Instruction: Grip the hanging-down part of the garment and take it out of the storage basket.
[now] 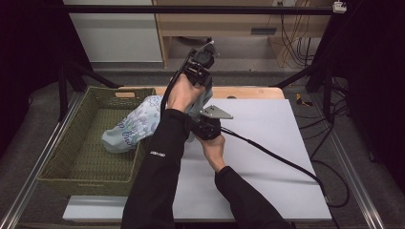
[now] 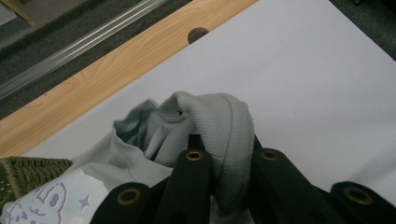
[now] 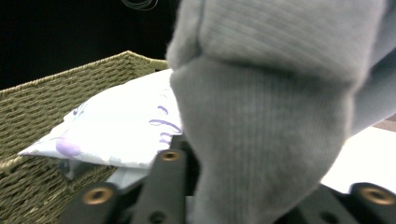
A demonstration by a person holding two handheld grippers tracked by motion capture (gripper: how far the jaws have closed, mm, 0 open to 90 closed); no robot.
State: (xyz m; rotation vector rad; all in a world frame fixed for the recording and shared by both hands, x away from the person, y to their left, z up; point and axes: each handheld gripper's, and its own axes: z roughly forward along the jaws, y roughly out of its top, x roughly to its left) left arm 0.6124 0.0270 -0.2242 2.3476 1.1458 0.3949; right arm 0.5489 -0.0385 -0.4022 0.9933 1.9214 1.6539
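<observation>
Garment (image 1: 133, 125): pale printed cloth, grey ribbed hem, draped at centre-left of high view across basket rim onto white sheet.
Right gripper (image 1: 206, 128): jaws clamped on ribbed hem (image 3: 261, 140).
Left gripper (image 1: 197, 67): above frame centre, jaws clamped on same hem (image 2: 224, 140).
Basket (image 1: 62, 157): woven green, frame left.
Risk: judged hem could slip out, or cloth snag on rim.
View difference: left gripper view showed wooden table edge (image 2: 116, 70) with hole.

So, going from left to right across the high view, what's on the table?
Woven basket → patterned cloth hanging over its edge → left gripper → right gripper → bare white sheet.
</observation>
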